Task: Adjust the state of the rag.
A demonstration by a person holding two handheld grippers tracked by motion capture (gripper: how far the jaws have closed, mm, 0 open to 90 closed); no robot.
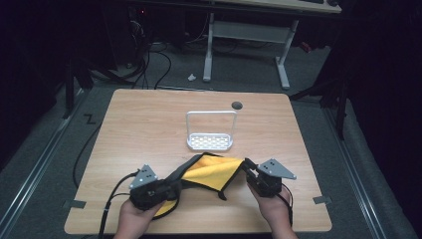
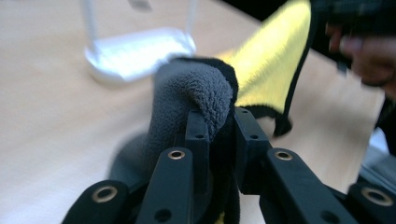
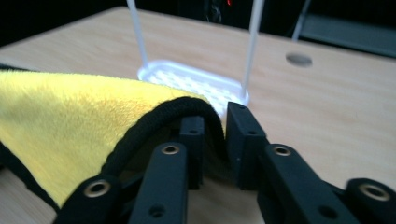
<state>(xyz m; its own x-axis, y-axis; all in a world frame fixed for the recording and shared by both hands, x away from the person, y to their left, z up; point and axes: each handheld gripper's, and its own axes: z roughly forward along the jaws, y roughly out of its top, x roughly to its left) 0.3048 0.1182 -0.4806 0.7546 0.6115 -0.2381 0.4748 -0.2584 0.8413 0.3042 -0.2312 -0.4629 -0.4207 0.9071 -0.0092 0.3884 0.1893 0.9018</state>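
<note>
Both grippers work one cloth (image 1: 215,171) at the near edge of the table (image 1: 149,124). Its yellow face is turned up, its other face is grey, and a black hem runs round it.

Left gripper (image 1: 175,189): in its own view the two black jaws are clamped on a bunched fold of the grey side, the pile bulging up between them. From above, it sits at the cloth's left end, held in the person's left hand (image 1: 133,219).

Right gripper (image 1: 247,169): in its own view the two jaws are pinched on the black-hemmed corner of the cloth, which arches over the left jaw and drops into the narrow gap between the two. From above, it holds the cloth's right end, with the person's right hand (image 1: 273,206) behind it.

The cloth spans the space between the two grippers, its yellow face tilted up toward the far side and one small black corner hanging toward the near edge.

One white wire-handled rack (image 1: 210,142) stands just beyond the cloth, near the table's middle, upright and apart from it. One round dark hole (image 1: 237,105) lies in the tabletop past the rack.

Counted: two grippers, one cloth, one rack.
</note>
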